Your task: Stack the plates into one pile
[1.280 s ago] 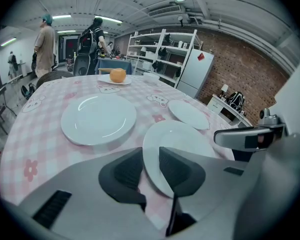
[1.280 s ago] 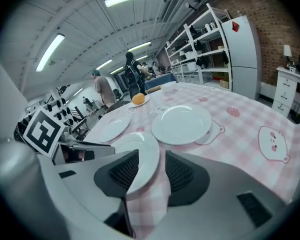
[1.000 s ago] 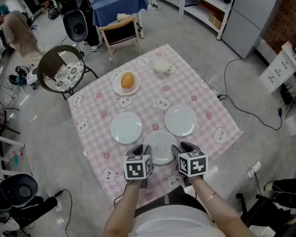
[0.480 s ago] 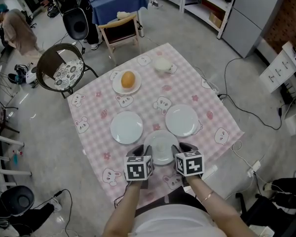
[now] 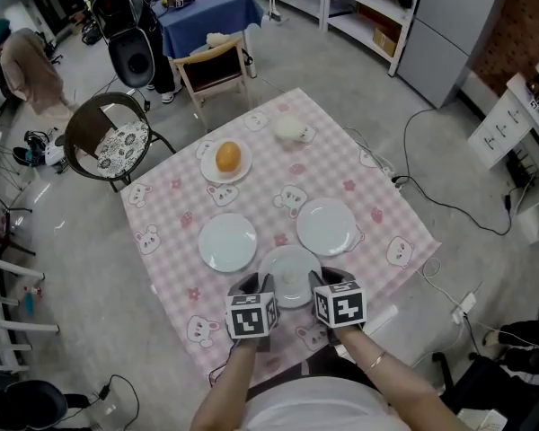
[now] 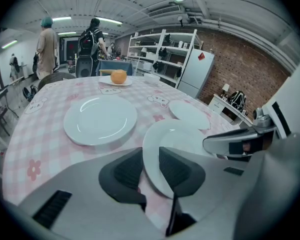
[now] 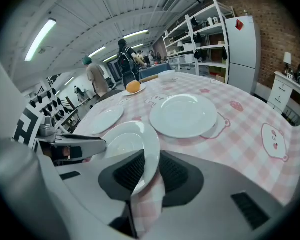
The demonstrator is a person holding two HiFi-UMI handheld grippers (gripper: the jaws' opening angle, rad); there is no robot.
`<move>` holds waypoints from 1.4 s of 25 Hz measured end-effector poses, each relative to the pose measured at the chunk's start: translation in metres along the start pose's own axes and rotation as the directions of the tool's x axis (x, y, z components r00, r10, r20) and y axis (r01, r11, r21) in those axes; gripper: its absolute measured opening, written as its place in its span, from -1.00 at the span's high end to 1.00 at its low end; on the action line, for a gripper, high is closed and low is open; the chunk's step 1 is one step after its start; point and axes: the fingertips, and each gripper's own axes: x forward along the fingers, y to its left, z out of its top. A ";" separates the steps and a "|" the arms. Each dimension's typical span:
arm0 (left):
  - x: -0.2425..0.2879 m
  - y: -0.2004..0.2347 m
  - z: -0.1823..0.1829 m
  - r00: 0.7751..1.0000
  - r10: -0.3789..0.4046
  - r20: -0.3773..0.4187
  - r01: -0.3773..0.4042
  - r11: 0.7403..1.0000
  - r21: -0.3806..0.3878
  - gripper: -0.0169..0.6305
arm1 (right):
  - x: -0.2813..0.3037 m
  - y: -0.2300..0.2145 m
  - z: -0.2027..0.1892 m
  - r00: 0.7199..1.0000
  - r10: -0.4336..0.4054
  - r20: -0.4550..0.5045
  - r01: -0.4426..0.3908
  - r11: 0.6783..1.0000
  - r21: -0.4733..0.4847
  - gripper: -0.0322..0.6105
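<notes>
Three white plates lie on a pink checked tablecloth (image 5: 175, 209). The near plate (image 5: 290, 275) (image 6: 182, 141) (image 7: 131, 141) lies at the table's front edge between my two grippers. My left gripper (image 5: 254, 285) (image 6: 150, 170) is shut on its left rim. My right gripper (image 5: 321, 280) (image 7: 147, 171) has the right rim and a fold of cloth between its jaws, which are closing and pressing on the plate. The left plate (image 5: 227, 241) (image 6: 100, 119) and the right plate (image 5: 326, 225) (image 7: 182, 115) lie flat just beyond, apart from each other.
A small plate holding an orange (image 5: 227, 157) sits at the far left of the table, and a white bowl (image 5: 290, 128) at the far corner. A round chair (image 5: 108, 133) stands left of the table. Cables (image 5: 449, 196) run across the floor on the right.
The head view has shifted slightly. Both grippers stay at the near plate's rim, and the right gripper's fingers look closer together on it.
</notes>
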 end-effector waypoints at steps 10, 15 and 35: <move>-0.017 -0.016 0.005 1.000 -0.018 0.019 0.017 1.000 0.021 0.63 | -0.026 -0.006 0.008 0.998 -0.012 0.056 0.010 0.999 0.046 0.67; -0.015 -0.031 0.015 0.998 -0.040 0.041 0.038 0.998 0.046 0.65 | -0.038 -0.019 0.014 0.995 -0.026 0.096 0.017 0.996 0.087 0.68; 0.037 -0.091 0.088 0.990 -0.112 0.091 0.097 0.984 0.151 0.65 | -0.048 -0.097 0.067 0.978 -0.079 0.195 0.049 0.987 0.152 0.69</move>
